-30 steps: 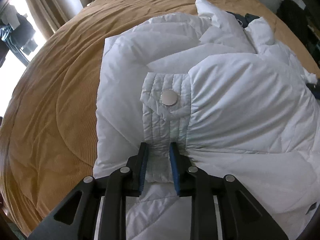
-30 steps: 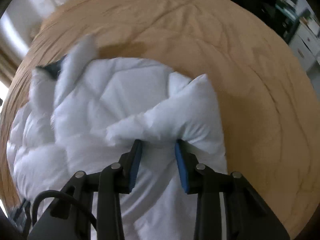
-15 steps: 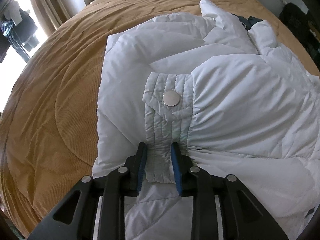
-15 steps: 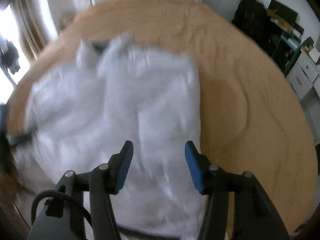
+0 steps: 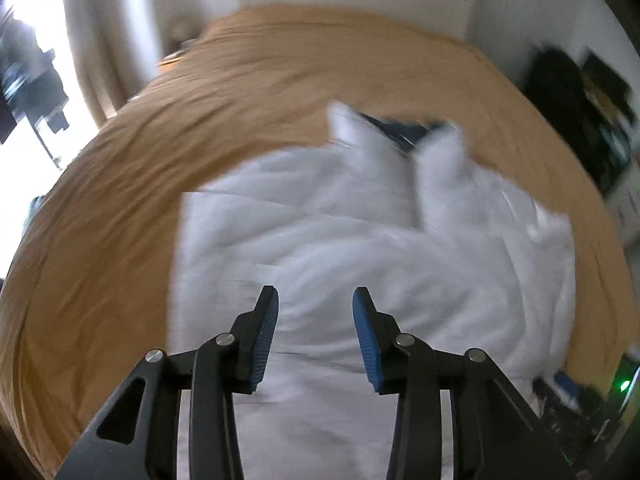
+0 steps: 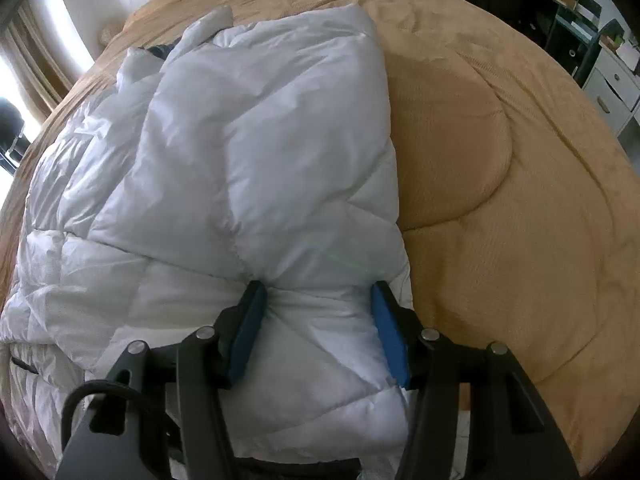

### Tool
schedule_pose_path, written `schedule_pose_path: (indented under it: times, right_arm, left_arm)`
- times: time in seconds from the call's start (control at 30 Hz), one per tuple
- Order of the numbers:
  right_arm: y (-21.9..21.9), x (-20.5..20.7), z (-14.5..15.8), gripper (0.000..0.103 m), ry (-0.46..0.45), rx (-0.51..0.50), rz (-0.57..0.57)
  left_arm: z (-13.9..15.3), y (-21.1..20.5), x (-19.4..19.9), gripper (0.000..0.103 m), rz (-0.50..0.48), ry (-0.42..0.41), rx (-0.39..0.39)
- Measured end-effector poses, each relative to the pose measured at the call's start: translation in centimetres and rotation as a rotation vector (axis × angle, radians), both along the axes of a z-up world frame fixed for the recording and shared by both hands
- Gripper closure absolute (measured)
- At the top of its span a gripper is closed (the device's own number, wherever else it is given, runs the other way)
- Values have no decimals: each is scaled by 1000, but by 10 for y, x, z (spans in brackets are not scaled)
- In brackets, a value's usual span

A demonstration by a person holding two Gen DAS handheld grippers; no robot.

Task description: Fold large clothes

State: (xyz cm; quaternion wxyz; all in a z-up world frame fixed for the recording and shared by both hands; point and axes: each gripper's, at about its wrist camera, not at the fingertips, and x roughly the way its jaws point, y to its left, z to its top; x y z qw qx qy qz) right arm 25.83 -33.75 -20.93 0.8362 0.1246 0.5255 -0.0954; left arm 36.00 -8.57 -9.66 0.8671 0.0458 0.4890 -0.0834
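Note:
A white quilted puffer jacket (image 5: 320, 240) lies on a tan bed cover (image 5: 120, 200), its sleeves folded in over the body. The left wrist view is motion-blurred. My left gripper (image 5: 315, 292) hangs above the jacket's near part, its jaws opening and holding nothing. In the right wrist view the jacket (image 6: 260, 140) fills the left half, its folded right edge running along the bedspread (image 6: 500, 200). My right gripper (image 6: 318, 286) sits low on the jacket's near right corner. Its jaws stand wide, with puffy fabric bulging between the blue pads but not pinched.
The jacket's collar with dark lining (image 5: 396, 128) points to the white headboard (image 5: 352, 0). A bright window and curtain (image 5: 24, 80) are to the left. Dark bags (image 5: 560, 92) and a white drawer unit (image 6: 612, 88) stand to the right of the bed.
My left gripper let go of the quilted cuff with the snap button, spread its jaws and rose. My right gripper released the folded sleeve, opened wide and came down onto the jacket's near right corner.

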Motion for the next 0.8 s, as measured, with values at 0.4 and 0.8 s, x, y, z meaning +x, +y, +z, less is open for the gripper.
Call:
schedule_pose_path:
  times: [0.4, 0.8]
  right_arm:
    - [6, -15, 11, 47, -32, -27, 1]
    - [30, -42, 15, 48, -36, 42, 43]
  left_arm:
    - [-69, 2, 42, 62, 55, 195, -73]
    - [-79, 51, -33, 41, 110, 221, -58]
